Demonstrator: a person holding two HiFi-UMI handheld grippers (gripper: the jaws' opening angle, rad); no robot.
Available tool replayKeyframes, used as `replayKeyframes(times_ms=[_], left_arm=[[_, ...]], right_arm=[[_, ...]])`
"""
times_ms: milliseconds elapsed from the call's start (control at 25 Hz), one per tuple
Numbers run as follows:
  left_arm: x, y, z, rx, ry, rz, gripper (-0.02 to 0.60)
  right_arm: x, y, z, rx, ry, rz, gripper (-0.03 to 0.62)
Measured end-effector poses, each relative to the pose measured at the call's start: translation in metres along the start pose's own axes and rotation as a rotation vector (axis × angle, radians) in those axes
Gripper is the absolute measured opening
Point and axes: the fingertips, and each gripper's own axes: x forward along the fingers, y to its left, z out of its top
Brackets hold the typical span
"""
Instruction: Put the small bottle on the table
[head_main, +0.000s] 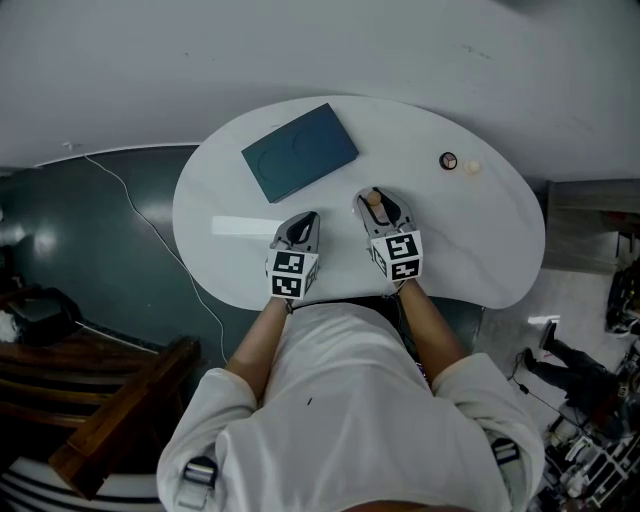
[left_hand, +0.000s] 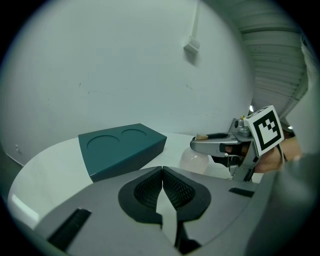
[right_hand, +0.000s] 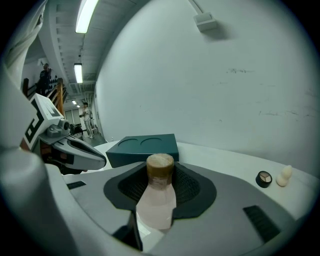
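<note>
While both forearms (head_main: 256, 338) stretch forward from the six o'clock edge of the desk (head_main: 480, 240), the left hand-held gripper (head_main: 303, 222) tilts down toward twelve, jaws closed together on nothing; the right hand-held gripper (head_main: 378, 202), alongside at three o'clock, clamps the small bottle (right_hand: 156, 200) upright, cork up, over the desk's middle.

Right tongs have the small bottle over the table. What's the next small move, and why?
Probably ease the right tongs straight down a little, keeping the small bottle upright, and only then open. The pads clamp its pale body with the cork up. The white table beneath it is bare, but no view shows its base resting there yet.
</note>
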Motion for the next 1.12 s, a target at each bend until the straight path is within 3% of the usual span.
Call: replayKeyframes(times_ms=[320, 1120], left_arm=[[0.005, -0.006, -0.003, -0.01, 0.005, -0.037, 0.02], [0.006, -0.003, -0.006, 0.007, 0.014, -0.039, 0.02]], right_arm=[[0.005, -0.001, -0.01, 0.006, 0.022, -0.018, 0.138], [0.006, -0.005, -0.029, 0.013, 0.048, -0.046, 0.138]])
